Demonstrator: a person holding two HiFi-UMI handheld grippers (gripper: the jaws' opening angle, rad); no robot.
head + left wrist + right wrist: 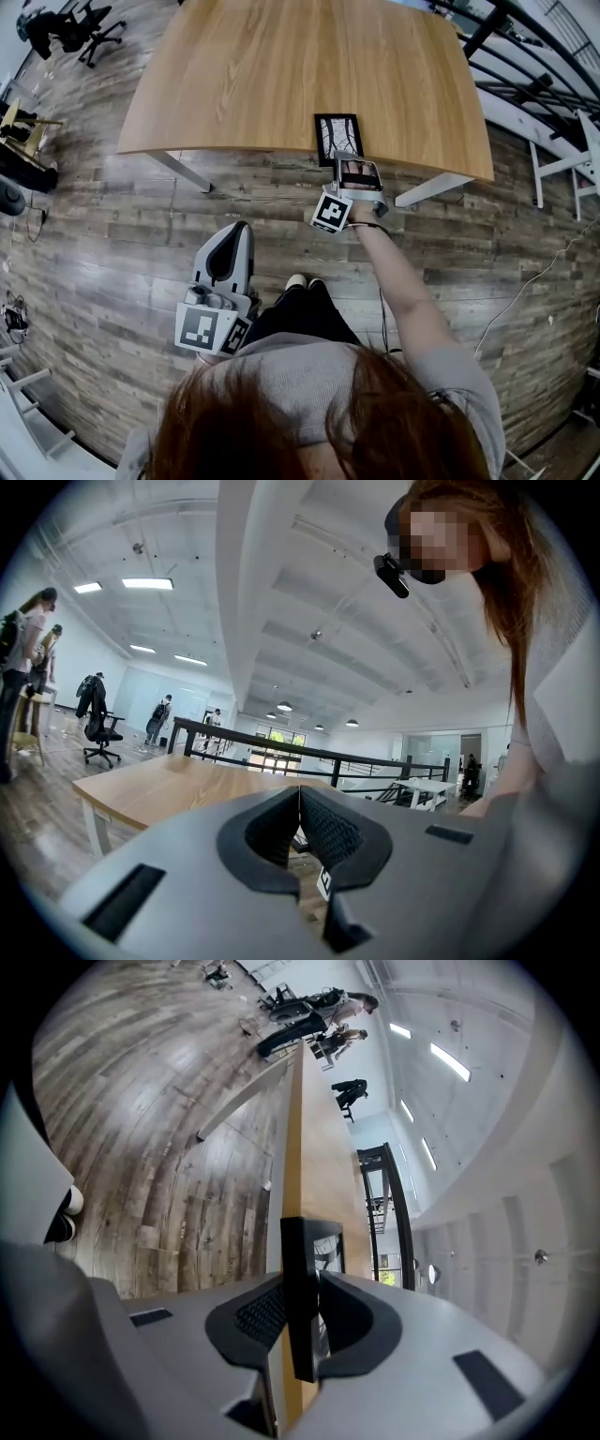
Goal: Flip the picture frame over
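Gripping the picture frame [337, 134] at the tabletop's [281, 66] near edge, right gripper [351, 161] jaws clamped on it; left gripper [238, 231] low at left, jaws closed together, empty.

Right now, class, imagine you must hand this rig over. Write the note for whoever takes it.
Left tongs: shut, empty, held off the table.
Right tongs: clamped on the near edge of the picture frame.
Frame: at the table's front edge, picture side up, flat or nearly so.
Done: frame gripped; whether it has already been turned cannot be told.
Left: flip it if needed, then release.
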